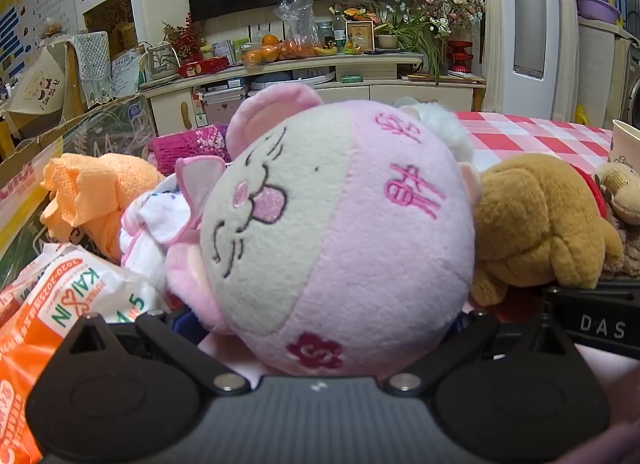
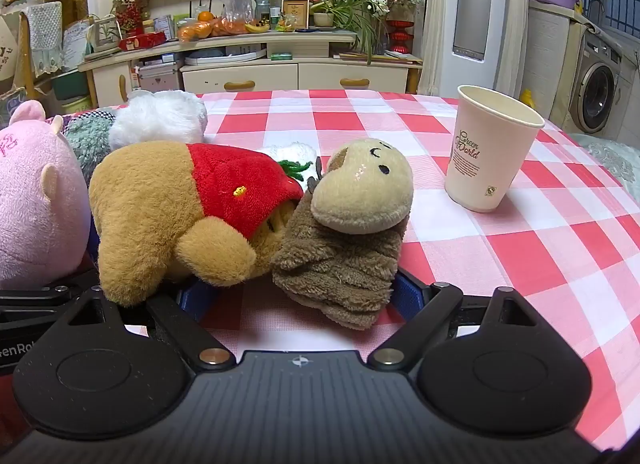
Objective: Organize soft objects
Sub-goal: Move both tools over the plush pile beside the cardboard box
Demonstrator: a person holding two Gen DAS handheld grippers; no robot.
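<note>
- Left wrist view: black linkage arms of the left gripper (image 1: 320, 328) splay wide at the bottom of the frame, and the pink plush (image 1: 340, 224), round and lying on its side, fills the space right in front of them.
- Its fingertips are hidden under the plush, so whether the pads touch it cannot be told; the jaws stand fully spread and nothing is clamped.
- Left of the plush lie a white-and-pink cloth (image 1: 156, 216), an orange towel (image 1: 92, 196) and an orange-and-white tissue pack (image 1: 52, 304); a cardboard box (image 1: 80, 136) stands behind them.
- Just right of the plush, touching it, is the tan bear (image 1: 540, 224).
- Right wrist view: the right gripper (image 2: 298, 296) is likewise spread wide, its blue finger tips showing at either side of the two toys nearest it.
- The same bear, in a red top, lies face down over the left-hand finger; the brown monkey puppet (image 2: 352, 232) leans against the bear and hangs down toward the right-hand finger.
- Neither toy is pinched; the jaws hold nothing.
- A white fluffy toy (image 2: 160, 116) lies behind the bear, the pink plush sits at the far left edge, and a paper cup (image 2: 488, 152) stands upright well apart on the red-checked tablecloth (image 2: 520, 256).
</note>
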